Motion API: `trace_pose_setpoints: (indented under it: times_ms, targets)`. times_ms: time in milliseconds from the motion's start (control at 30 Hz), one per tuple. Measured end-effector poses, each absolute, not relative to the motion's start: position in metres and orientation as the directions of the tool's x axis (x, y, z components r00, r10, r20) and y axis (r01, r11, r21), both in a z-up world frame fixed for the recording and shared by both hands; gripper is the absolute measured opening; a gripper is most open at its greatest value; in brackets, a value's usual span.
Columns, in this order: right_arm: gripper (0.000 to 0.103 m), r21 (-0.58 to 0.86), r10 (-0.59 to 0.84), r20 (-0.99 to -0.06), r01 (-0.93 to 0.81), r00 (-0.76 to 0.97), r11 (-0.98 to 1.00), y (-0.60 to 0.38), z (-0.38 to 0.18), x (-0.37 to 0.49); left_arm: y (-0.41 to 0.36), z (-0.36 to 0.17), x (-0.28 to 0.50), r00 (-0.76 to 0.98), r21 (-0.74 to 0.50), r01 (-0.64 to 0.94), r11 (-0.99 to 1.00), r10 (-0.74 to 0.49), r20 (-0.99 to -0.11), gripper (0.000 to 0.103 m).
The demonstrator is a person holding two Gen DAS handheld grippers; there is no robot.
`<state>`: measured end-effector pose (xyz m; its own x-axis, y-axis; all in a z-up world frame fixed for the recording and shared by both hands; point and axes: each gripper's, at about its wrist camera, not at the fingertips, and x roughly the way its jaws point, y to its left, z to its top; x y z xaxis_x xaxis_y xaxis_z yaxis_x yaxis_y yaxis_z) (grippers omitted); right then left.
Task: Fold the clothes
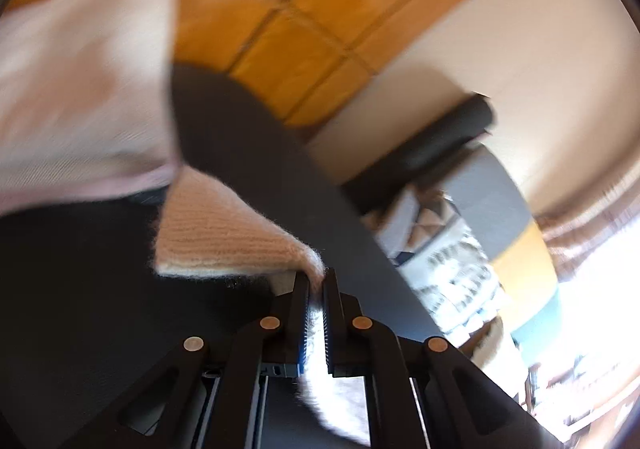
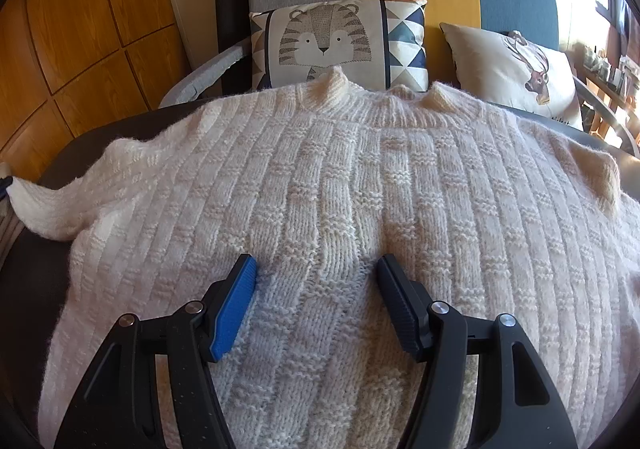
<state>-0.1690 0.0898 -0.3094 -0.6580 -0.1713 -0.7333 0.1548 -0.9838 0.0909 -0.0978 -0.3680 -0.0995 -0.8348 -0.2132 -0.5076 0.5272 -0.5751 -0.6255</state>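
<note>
Sweater [image 2: 340, 209] spread mid-frame; your left gripper [image 1: 316, 281] pinches its sleeve [image 1: 224, 237], your right gripper [image 2: 316, 269] gapes wide over it.

The sweater [image 2: 340, 189] is cream knitted wool, chunky and fuzzy, with raised ribs and basket-weave blocks. The table [image 2: 36, 281] beneath looks dark and matt. The right gripper [image 2: 316, 269] is matt black plastic with 1 ridged blue rubbery pad, 1 black, and shiny metal pivot pins. The wall panels [image 2: 80, 17] are glossy orange wood.
</note>
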Motion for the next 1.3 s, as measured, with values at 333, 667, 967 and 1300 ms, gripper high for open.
trace_pose_setpoints:
  times_ms: [333, 667, 967, 1300]
  targets:
    - [0.065, 0.113, -0.188, -0.729, 0.156, -0.658, -0.981, 0.093, -0.309, -0.170, -0.294, -0.020, -0.141, -0.898, -0.482, 0.315, -0.818, -0.092, -0.431, 0.005]
    - [0.065, 0.150, -0.217, -0.720, 0.157, -0.659, -0.976, 0.098, -0.309, -0.170, -0.197, 0.009, -0.180, -0.916, -0.422, 0.126, -0.898, 0.058, -0.397, 0.005]
    - [0.065, 0.185, -0.241, -0.709, 0.155, -0.663, -0.970, 0.102, -0.309, -0.170, -0.125, 0.006, -0.217, -0.900, -0.394, 0.010, -0.919, 0.164, -0.404, 0.005]
    - [0.057, 0.328, -0.316, -0.654, 0.119, -0.687, -0.937, 0.124, -0.305, -0.167, -0.037, -0.028, -0.252, -0.841, -0.413, -0.123, -0.902, 0.316, -0.440, 0.005]
